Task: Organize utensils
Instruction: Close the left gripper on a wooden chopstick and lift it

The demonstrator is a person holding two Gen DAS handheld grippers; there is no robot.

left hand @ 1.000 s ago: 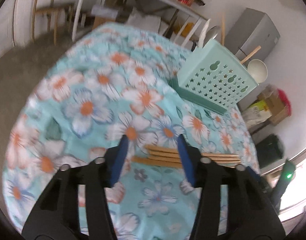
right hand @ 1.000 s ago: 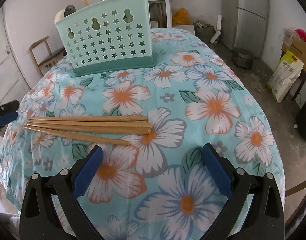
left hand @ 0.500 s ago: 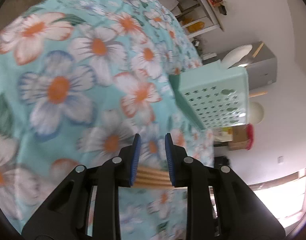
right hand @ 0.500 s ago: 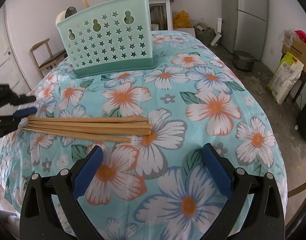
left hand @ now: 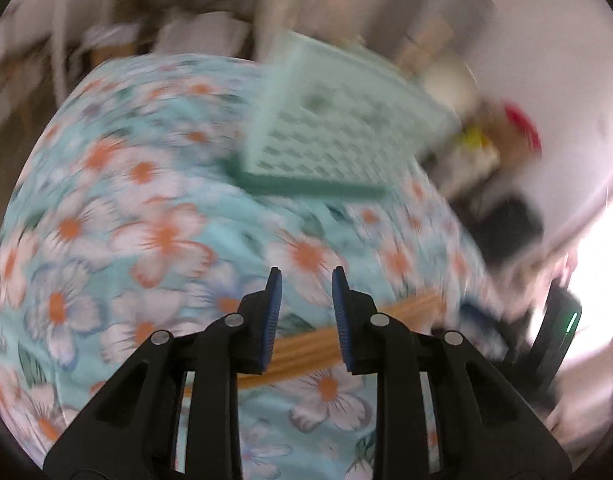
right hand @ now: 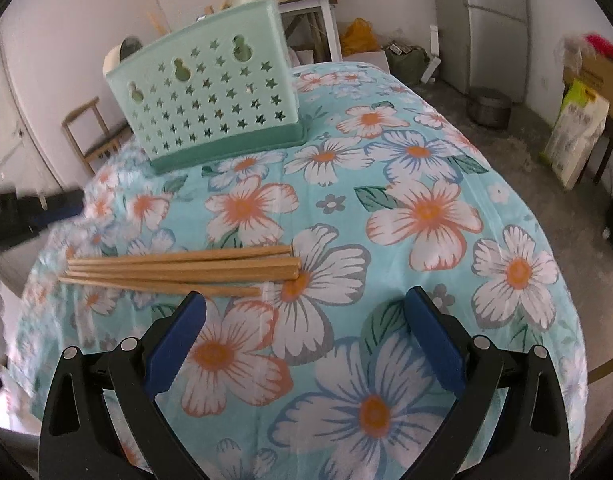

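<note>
Blurred left tool (left hand: 304, 274), just narrowed yet empty, partly hides chopsticks (left hand: 306, 350); right tool (right hand: 306, 298) spread.

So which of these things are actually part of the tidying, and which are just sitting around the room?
Part of the job:
- wooden chopsticks on the floral tablecloth
- mint green utensil basket

Just lying about:
- wooden chair
- fridge
- white side table
- cardboard box
</note>
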